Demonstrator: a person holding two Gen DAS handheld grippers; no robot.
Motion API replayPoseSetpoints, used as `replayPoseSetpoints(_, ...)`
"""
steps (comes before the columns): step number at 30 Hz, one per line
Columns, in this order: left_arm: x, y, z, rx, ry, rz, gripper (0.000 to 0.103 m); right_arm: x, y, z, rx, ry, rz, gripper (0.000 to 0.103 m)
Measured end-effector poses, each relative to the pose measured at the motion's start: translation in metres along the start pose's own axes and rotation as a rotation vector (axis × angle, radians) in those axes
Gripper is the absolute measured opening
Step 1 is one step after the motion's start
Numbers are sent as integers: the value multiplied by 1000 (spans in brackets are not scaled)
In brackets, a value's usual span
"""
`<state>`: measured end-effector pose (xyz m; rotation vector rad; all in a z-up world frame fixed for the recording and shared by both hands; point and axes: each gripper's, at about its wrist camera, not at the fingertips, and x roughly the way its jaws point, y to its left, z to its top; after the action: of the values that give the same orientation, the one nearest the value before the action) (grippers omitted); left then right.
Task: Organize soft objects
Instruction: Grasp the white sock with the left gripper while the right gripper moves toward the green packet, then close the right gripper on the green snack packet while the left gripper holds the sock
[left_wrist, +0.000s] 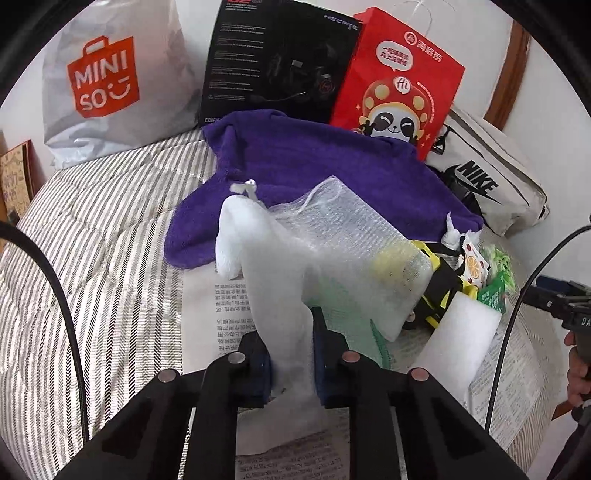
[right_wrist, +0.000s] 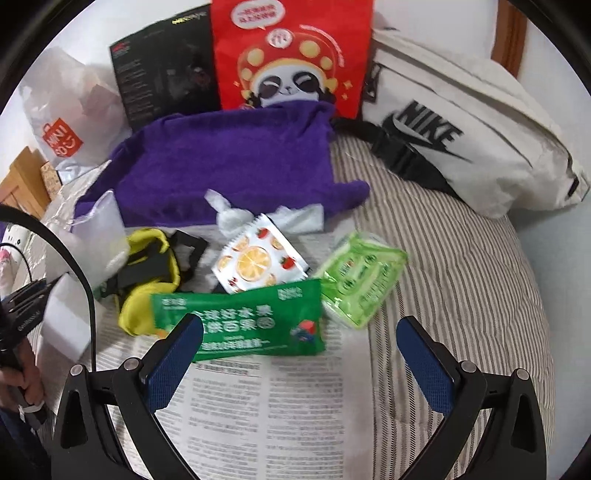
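We lift white foam sheet w/ left gripper (left_wrist: 291, 363)

Foam sheet (left_wrist: 258, 266) clamped btwn its pads; right gripper (right_wrist: 299, 363) spread wide, holding nothing, near green packet (right_wrist: 240, 321) on newspaper (right_wrist: 295, 413).

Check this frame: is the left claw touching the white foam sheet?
Touching. The left wrist view shows the left claw with both blue pads pressed against the white foam sheet, holding it up.
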<state>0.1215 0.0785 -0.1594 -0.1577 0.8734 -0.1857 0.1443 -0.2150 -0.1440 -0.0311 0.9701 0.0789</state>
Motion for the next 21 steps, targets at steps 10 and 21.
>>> replayPoseSetpoints(10, 0, 5, 0, -24, 1, -5, 16, 16, -11, -5, 13, 40, -1, 103)
replayPoseSetpoints(21, -1, 0, 6, 14, 31, 24, 16, 44, 5, -7, 40, 96, 188, 103)
